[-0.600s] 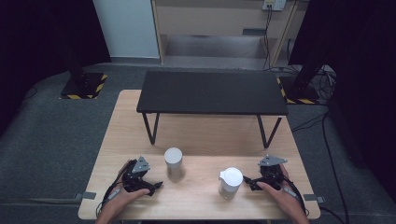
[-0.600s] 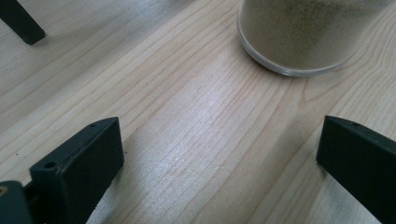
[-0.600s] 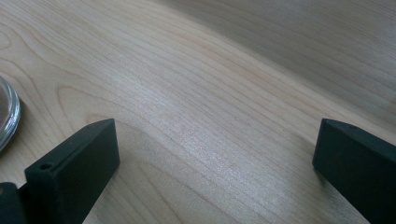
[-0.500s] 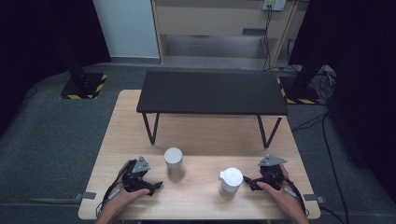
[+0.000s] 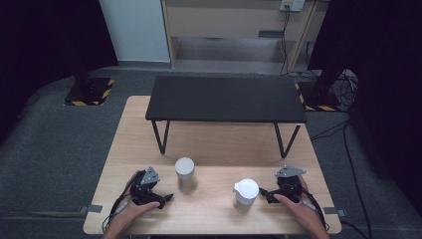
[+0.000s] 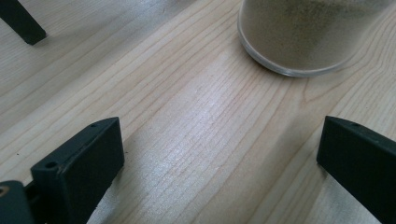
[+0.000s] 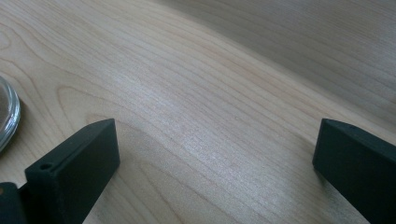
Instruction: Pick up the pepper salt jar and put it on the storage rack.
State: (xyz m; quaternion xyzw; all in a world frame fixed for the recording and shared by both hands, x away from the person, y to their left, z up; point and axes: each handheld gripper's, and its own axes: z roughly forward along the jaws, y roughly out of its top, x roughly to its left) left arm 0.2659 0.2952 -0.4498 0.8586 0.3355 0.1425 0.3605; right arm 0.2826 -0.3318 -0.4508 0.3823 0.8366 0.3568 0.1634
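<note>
In the high view, nothing has shifted against the frames of a moment earlier: the left gripper [image 5: 160, 197] rests on the wooden table [image 5: 214, 144] just beside the grey-capped jar [image 5: 184, 173], and the right gripper [image 5: 267, 194] sits just beside the white-lidded jar [image 5: 246, 194], so no step appears to have begun. In the left gripper view, the jaws are spread wide over bare wood, with the base of the jar of sandy powder ahead and untouched. In the right gripper view, the jaws are likewise spread and empty, a glass rim at the left edge.
</note>
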